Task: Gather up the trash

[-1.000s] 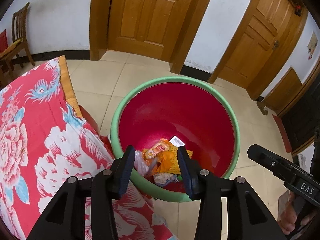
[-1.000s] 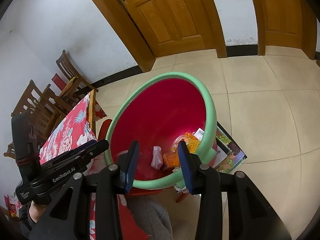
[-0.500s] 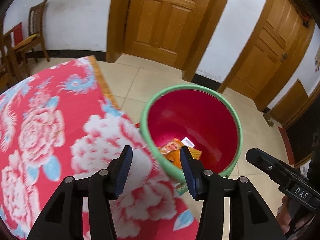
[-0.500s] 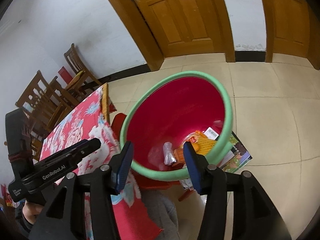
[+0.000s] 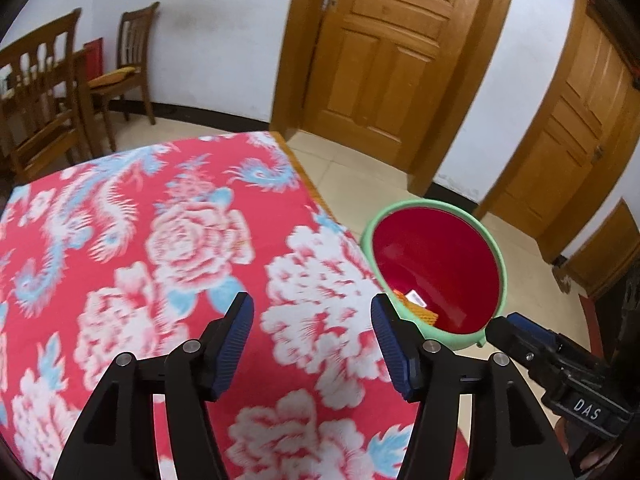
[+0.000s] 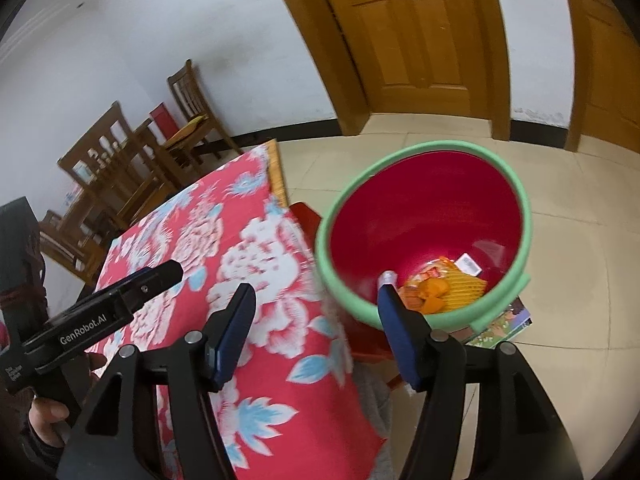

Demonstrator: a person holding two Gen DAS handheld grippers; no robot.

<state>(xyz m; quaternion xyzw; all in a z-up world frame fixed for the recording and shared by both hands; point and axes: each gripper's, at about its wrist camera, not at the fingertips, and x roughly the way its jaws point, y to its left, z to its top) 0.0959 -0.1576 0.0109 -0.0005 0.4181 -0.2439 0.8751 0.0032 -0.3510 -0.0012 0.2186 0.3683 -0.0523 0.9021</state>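
Both tongs — left (image 5: 312, 342) and right (image 6: 318, 334) — are spreading, nothing between them. Orange wrappers (image 6: 442, 288) lie in the green-rimmed red plastic bin (image 6: 520, 196) beside the red floral-clothed surface (image 5: 132, 248) — a careless swing could tip it.

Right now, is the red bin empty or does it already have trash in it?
Not empty. The red bin holds orange wrappers and a white barcoded scrap at its bottom; most of its inside is bare.
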